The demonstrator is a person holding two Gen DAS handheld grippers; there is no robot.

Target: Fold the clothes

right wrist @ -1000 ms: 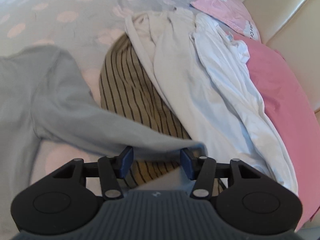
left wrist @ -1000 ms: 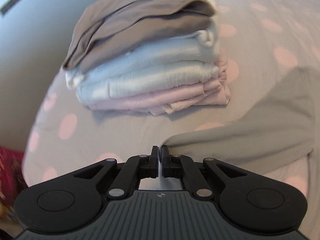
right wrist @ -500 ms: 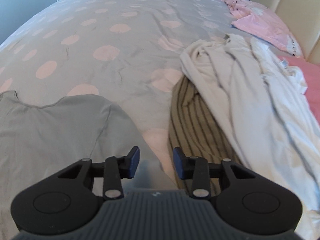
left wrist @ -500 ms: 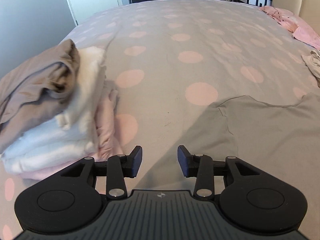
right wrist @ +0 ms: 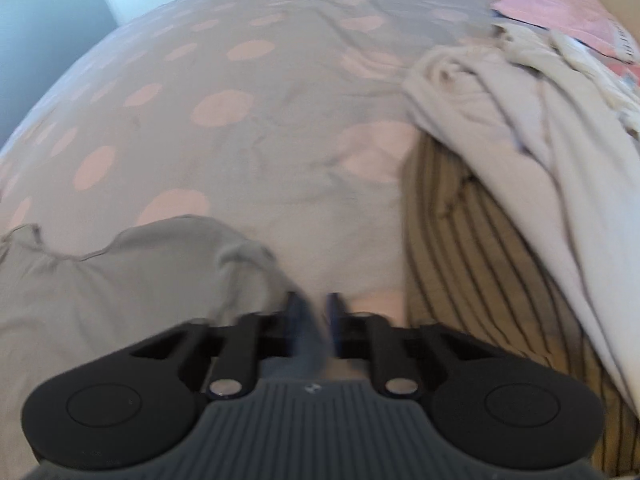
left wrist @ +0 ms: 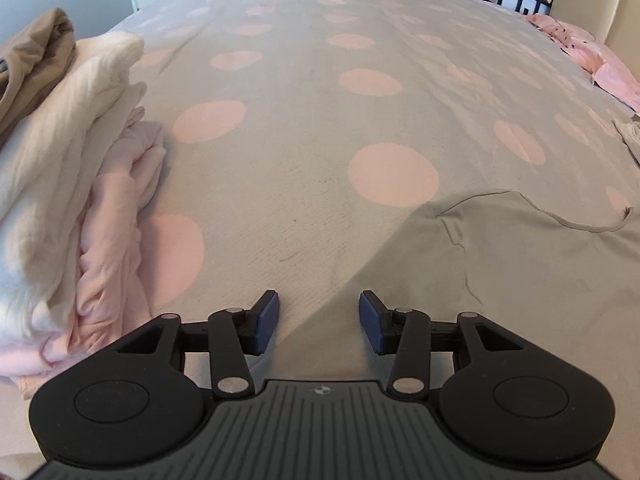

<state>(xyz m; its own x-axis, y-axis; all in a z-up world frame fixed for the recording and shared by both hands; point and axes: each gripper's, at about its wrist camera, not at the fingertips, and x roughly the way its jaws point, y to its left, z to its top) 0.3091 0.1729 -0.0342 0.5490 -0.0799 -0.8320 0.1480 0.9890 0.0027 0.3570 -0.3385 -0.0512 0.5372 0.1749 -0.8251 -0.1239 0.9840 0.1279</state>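
Right claw [right wrist: 315, 322] newly narrowed on shirt [right wrist: 120, 280]

Matt grey cloth shirt [left wrist: 540, 252] lies on a woven, dotted bedspread [left wrist: 304, 168]

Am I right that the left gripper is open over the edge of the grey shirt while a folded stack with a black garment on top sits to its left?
Nearly. The left wrist view shows the left gripper open over the grey shirt edge, but the folded stack is topped by a tan-brown garment, not black.
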